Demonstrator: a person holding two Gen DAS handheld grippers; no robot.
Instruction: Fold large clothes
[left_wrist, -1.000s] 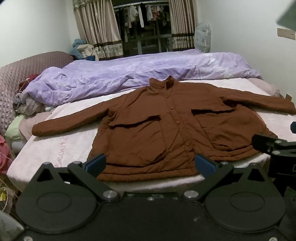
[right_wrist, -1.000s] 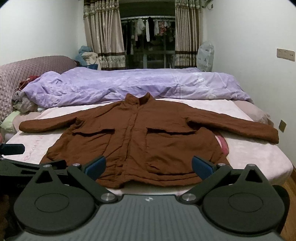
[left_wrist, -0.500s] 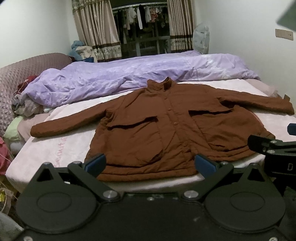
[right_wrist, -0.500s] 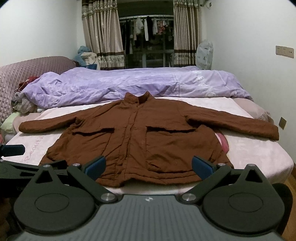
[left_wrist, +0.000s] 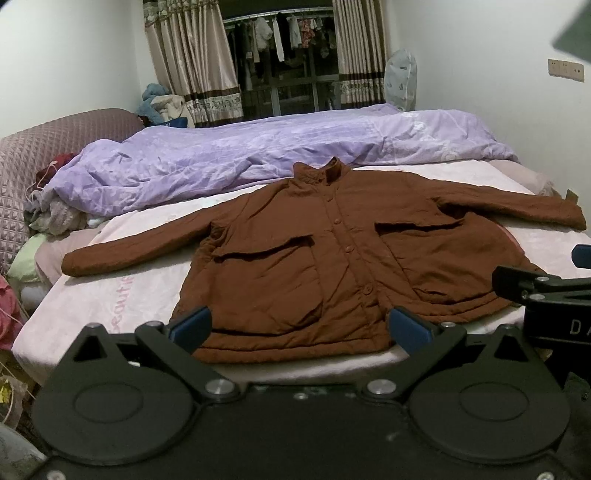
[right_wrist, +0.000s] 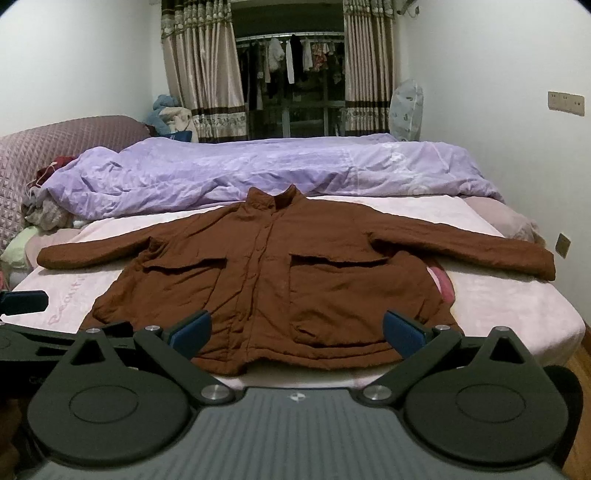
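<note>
**Bedroom, jacket laid flat, both grippers short of the hem**

Bedroom scene: bed (right_wrist: 509, 328) with pink sheet, purple duvet (right_wrist: 258, 170) bunched along the far side, curtains (right_wrist: 201, 74) and hanging laundry behind. Brown jacket (right_wrist: 273, 273) lies face up on the near half of the bed, buttoned, collar toward the duvet, both sleeves spread out sideways, hem at the near mattress edge. A pink item (right_wrist: 441, 282) peeks out from under its right side.

Left gripper (left_wrist: 299, 326) jaws released, spread wide, nothing between them, hovering off the bed just in front of the hem. Right gripper (right_wrist: 297, 330) same: jaws wide apart, empty, also short of the hem. In the left view, the right gripper's side shows at the right edge.

Judgement: folding not begun; the step in hand looks like the approach to a first grasp. To do it well:
- go for a sleeve cuff (right_wrist: 543, 264) or a hem corner, not mid-panel
- pinch the whole padded layer; fabric looks thick, so a shallow bite may slip
- fold sleeves in across the chest first, then bring the hem toward the collar
- lift low and drag little, or the sheet will ruck
- keep the pink item out of the fold
</note>
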